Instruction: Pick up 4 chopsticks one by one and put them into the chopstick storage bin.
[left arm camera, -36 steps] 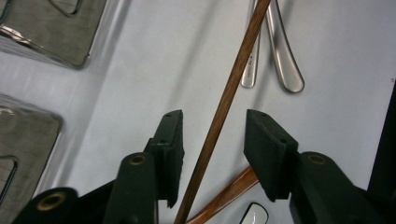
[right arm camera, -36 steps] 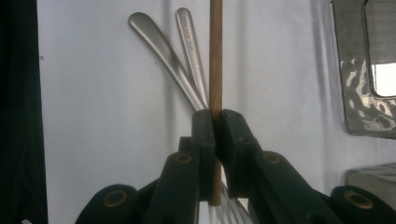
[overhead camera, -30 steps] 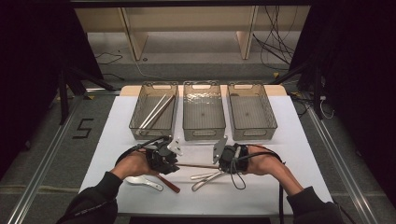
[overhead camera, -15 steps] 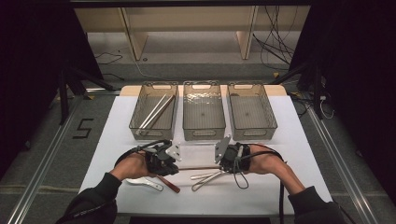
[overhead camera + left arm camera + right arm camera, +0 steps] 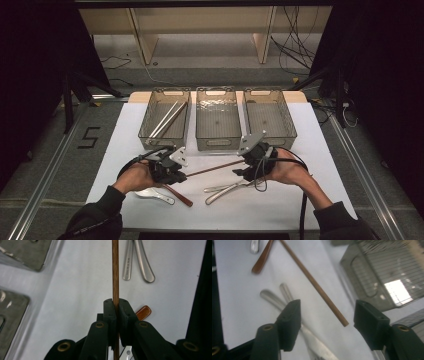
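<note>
At the lower centre of the high view, the left tool (image 5: pixel 179 176) clamps one end of a brown chopstick (image 5: pixel 215 168) above the white tabletop (image 5: pixel 300 200). The chopstick's free end lies between the right tool's (image 5: pixel 239 172) wide-open jaws, beside two metal utensils (image 5: pixel 225 190).

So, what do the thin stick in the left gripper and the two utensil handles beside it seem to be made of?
The stick, clamped by the left gripper, looks like wood: matte reddish brown with fine lengthwise grain. The two handles look like polished metal, probably stainless steel: silver-grey with bright reflections and a small stamped mark. A plated finish cannot be ruled out.
</note>
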The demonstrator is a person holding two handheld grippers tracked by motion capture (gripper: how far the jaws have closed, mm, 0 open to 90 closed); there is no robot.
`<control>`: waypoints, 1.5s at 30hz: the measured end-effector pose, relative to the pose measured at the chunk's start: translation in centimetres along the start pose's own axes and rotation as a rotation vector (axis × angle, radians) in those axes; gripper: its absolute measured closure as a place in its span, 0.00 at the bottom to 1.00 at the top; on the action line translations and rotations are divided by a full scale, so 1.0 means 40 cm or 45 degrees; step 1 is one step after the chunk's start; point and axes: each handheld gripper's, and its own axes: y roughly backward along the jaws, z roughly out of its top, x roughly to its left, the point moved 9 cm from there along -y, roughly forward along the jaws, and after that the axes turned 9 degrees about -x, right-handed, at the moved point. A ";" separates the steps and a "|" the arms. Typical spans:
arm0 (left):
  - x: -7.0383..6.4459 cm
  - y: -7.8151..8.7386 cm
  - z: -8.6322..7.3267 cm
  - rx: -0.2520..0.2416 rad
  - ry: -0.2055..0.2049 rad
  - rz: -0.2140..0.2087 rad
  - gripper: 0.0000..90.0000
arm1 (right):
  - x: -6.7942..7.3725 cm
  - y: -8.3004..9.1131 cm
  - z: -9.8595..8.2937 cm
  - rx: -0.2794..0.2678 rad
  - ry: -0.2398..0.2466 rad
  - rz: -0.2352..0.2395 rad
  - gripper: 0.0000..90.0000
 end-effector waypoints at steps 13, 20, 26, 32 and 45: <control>0.072 0.038 -0.004 -0.113 0.187 0.124 0.94 | -0.023 0.038 -0.023 -0.284 -0.301 -0.153 0.36; 0.098 0.054 0.000 -0.156 0.272 0.173 0.94 | -0.021 0.058 -0.046 -0.358 -0.395 -0.185 0.34; 0.132 0.068 0.004 -0.195 0.330 0.220 0.94 | -0.016 0.067 -0.063 -0.381 -0.461 -0.198 0.33; 0.167 0.082 0.002 -0.232 0.373 0.249 0.94 | -0.011 0.076 -0.067 -0.440 -0.523 -0.207 0.33; 0.267 0.109 0.017 -0.302 0.499 0.375 0.94 | 0.018 0.079 -0.086 -0.438 -0.535 -0.202 0.33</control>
